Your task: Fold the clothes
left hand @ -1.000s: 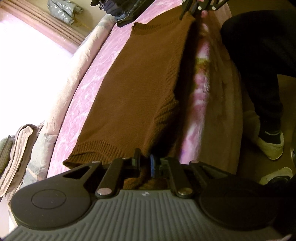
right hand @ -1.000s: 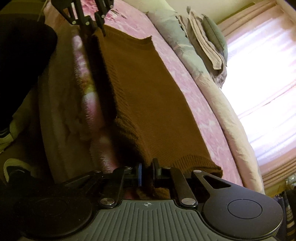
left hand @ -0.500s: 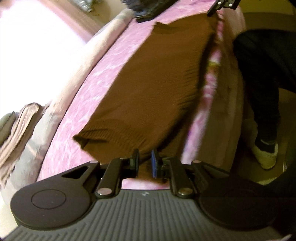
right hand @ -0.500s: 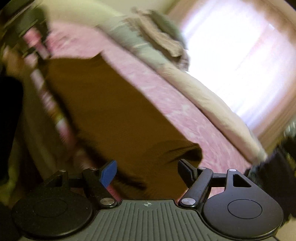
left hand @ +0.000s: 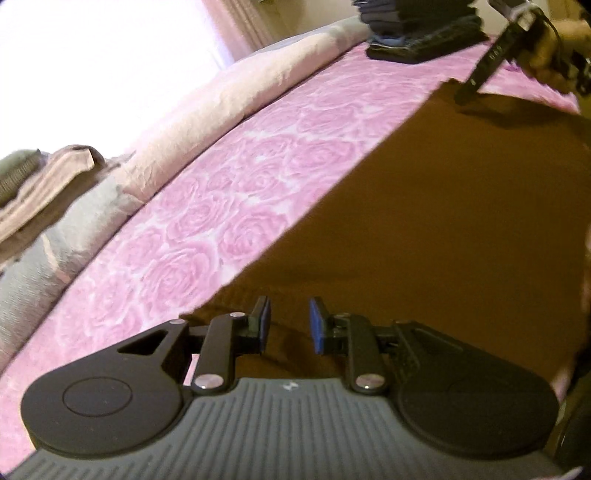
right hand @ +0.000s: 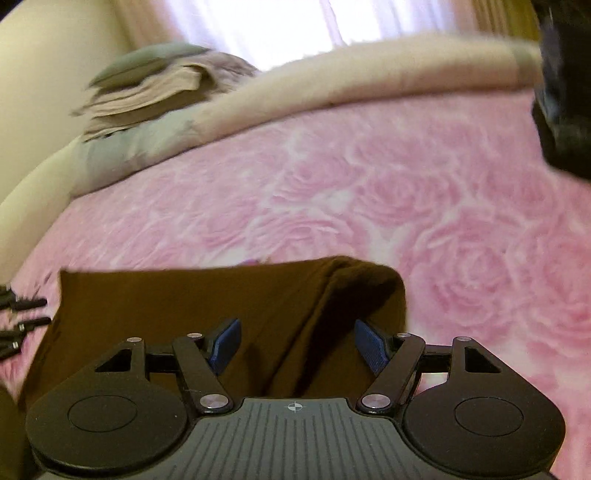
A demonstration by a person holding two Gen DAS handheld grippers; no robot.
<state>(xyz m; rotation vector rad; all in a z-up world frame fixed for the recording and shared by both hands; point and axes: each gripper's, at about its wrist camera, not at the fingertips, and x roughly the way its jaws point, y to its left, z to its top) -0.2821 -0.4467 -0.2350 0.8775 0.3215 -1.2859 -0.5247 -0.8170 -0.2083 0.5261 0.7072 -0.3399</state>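
Observation:
A brown knitted sweater [left hand: 443, 206] lies flat on the pink rose-patterned bedspread [left hand: 221, 192]. My left gripper [left hand: 287, 325] is open just above one end of it, with nothing between the blue pads. My right gripper [right hand: 297, 345] is open wide over the other end of the sweater [right hand: 207, 314], where a corner is doubled over in a fold. The right gripper also shows in the left wrist view [left hand: 484, 70] at the far end of the sweater. The left gripper's fingertips [right hand: 22, 321] show at the left edge of the right wrist view.
A rolled beige duvet [left hand: 229, 96] runs along the far side of the bed below a bright window. Folded beige and grey clothes [right hand: 155, 88] lie near the pillow end. A stack of dark folded clothes [left hand: 421, 33] sits at the other end of the bedspread [right hand: 406, 192].
Both grippers held the sweater's near edge shut one second ago. The right one opened first, then the left. Both have swung up over the bed and the sweater now lies released.

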